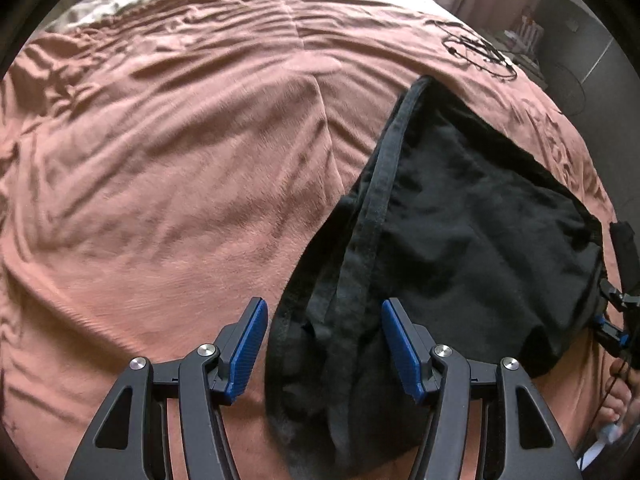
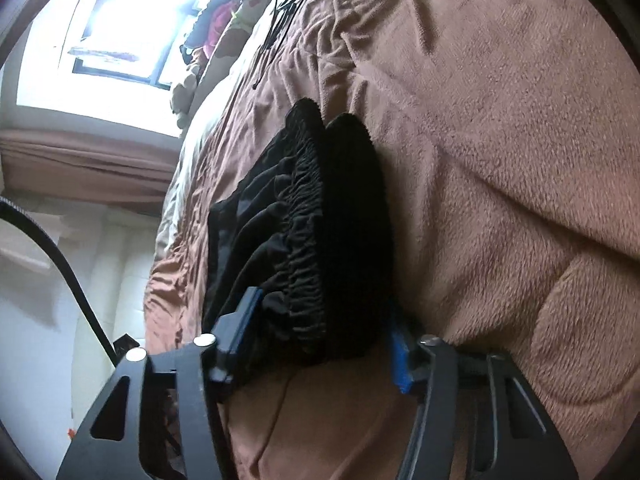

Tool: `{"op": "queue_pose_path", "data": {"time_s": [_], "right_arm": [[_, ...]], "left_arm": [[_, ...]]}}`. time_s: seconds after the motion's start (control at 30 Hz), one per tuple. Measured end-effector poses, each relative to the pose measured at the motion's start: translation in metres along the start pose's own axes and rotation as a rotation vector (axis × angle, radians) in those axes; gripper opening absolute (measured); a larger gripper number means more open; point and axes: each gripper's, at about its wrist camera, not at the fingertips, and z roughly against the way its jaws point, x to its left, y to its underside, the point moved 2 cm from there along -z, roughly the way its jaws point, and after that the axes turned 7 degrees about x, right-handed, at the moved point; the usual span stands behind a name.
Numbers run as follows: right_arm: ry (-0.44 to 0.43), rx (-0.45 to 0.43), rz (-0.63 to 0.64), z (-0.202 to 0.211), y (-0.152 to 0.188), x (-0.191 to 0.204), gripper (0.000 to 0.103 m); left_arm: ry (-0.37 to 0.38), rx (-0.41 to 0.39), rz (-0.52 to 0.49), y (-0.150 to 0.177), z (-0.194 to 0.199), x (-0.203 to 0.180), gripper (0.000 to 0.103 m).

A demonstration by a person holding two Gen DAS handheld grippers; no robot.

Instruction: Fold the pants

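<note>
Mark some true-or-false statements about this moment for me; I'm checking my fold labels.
1. The pants are black. True.
2. The left tongs are clamped shut on the cloth. False: their pads stand apart, with cloth between them.
3. The pants lie on a pinkish-brown blanket. True.
4. The right tongs hover far from the pants. False: the gathered waistband sits between their pads.
5. The blanket is smooth and flat. False: it is wrinkled.
</note>
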Motion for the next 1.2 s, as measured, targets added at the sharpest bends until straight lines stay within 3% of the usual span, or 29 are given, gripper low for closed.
{"op": "queue_pose_path", "data": {"time_s": [0.03, 0.23, 0.5, 0.77, 0.8, 0.87, 0.9, 0.93, 1.2], "right_arm": [[0.009, -0.005, -0.001, -0.002, -0.002, 0.0, 0.038], [0.017, -0.041, 0.005, 0.015, 0.006, 0.009, 0.022], [0.044, -0.093, 0.008, 0.029, 0.014, 0.009, 0.021], [0.036, -0.064, 0.029, 0.03, 0.015, 0.01, 0.021], [0.036, -0.06, 0.029, 0.031, 0.013, 0.009, 0.021], [0.034, -0.056, 0.028, 0.034, 0.011, 0.006, 0.021], [0.036, -0.055, 0.029, 0.033, 0.01, 0.007, 0.021], [0.036, -0.054, 0.03, 0.033, 0.01, 0.007, 0.021], [0.019, -0.063, 0.112, 0.04, 0.01, 0.021, 0.021]], "left_arm": [[-0.003, 0.004, -0.004, 0.0, -0.003, 0.001, 0.062], [0.039, 0.012, 0.005, 0.007, -0.007, 0.004, 0.062], [0.175, 0.027, -0.078, 0.024, -0.002, -0.009, 0.062], [0.151, -0.014, -0.131, 0.02, -0.01, -0.013, 0.061], [0.154, -0.013, -0.117, 0.018, -0.011, -0.013, 0.058], [0.177, -0.004, -0.096, 0.016, -0.01, -0.012, 0.031], [0.183, 0.004, -0.086, 0.016, -0.009, -0.011, 0.028], [0.196, 0.0, -0.078, 0.018, -0.006, -0.011, 0.016], [0.282, 0.011, -0.016, 0.039, 0.023, -0.004, 0.01]]}}
